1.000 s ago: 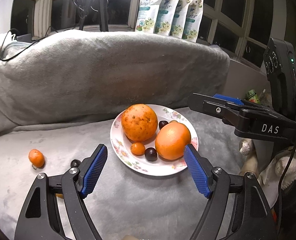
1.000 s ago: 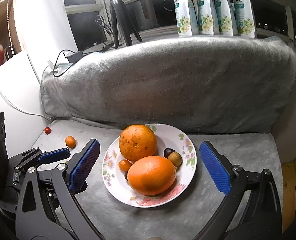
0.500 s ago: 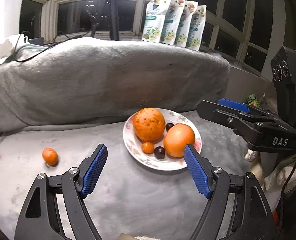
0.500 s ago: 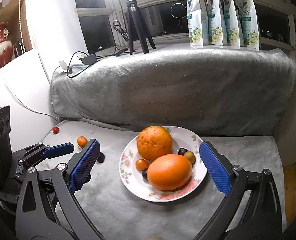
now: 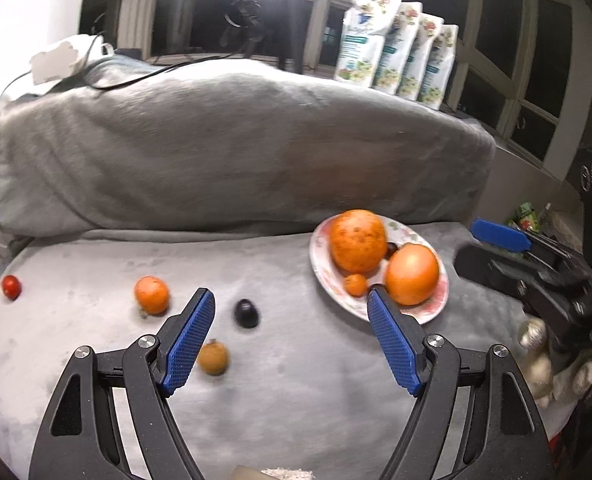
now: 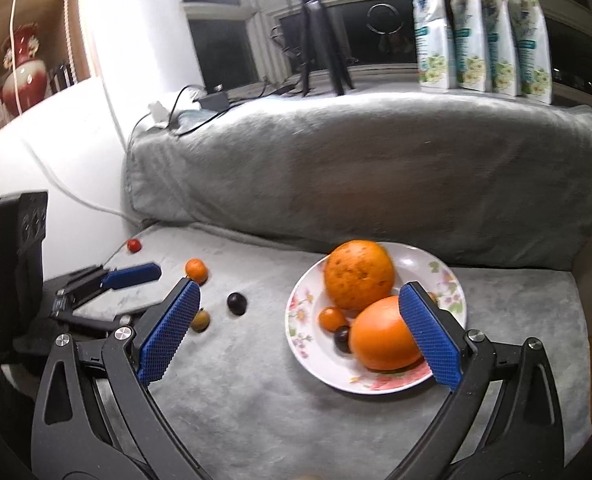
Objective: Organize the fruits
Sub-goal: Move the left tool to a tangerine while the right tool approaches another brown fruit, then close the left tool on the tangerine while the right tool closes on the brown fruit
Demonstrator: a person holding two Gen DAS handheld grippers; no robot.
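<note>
The left hand-held gripper (image 5: 290, 322) hangs over the grey plush cover (image 5: 296, 392) with its blue-padded jaws spread wide and nothing between the pads. The right hand-held gripper (image 6: 298, 330) also stands open and empty, its right pad in front of the plate.

The floral plate (image 6: 300, 330) sits at about 2 o'clock in the left wrist view. It carries a large speckled orange (image 6: 358, 274) at the back, a smoother orange (image 6: 384, 334) touching it in front, a small orange fruit (image 6: 331, 318) at the smoother orange's 9 o'clock, and a dark fruit (image 6: 342, 339) just beside that.

Four loose fruits lie on the cover, apart from the plate. A dark plum-like fruit (image 5: 247, 313) sits between the left gripper's pads, further off. A brownish-orange small fruit (image 5: 213, 357) lies just beside the left pad. A mandarin (image 5: 152, 295) rests at 10 o'clock of the pad, and a red cherry tomato (image 5: 11, 287) lies well apart at the cover's 9 o'clock edge.

Behind a grey bolster (image 5: 236, 148), four flower-printed pouches (image 6: 480, 28) stand in a row on the sill; their print is too blurred to read. The right gripper's body, seen in the left wrist view, bears white lettering that is also too smeared to read.
</note>
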